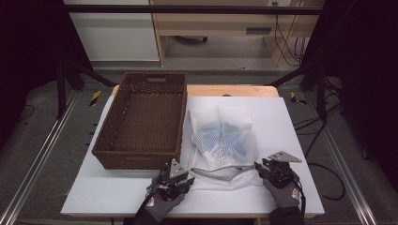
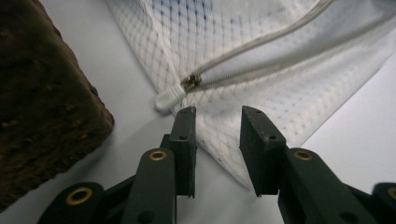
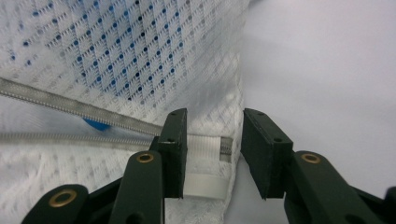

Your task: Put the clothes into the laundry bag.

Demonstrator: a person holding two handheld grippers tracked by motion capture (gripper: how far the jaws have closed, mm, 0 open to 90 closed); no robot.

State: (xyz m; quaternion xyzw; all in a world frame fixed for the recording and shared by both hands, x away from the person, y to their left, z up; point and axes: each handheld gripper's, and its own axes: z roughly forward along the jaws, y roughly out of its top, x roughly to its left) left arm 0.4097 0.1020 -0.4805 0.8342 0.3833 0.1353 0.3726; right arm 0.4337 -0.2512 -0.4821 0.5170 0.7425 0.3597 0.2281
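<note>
Beside the wicker basket (image 1: 141, 122) lay a white mesh laundry bag (image 1: 223, 140), its zipper (image 2: 261, 51) part-open. The left gripper (image 2: 217, 123) and right gripper (image 3: 212, 128) stood narrowly open over its near corners, gripping nothing. Closing there might have pinched only loose mesh, which could slip or snag.

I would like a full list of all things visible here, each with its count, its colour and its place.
wicker basket: one, dark brown, left part of the table, beside the bag.
mesh bag: one, white, blue items inside, right of the basket, zipper partly open.
zipper pull: one, brass-coloured, at the bag's near left corner.
table: one, white top, wooden far edge.
left gripper: one, black, at the bag's near left corner, jaws apart over the mesh.
right gripper: one, black, at the bag's near right corner, jaws apart around the zipper end.
gloved hands: two, grey, at the table's near edge.
</note>
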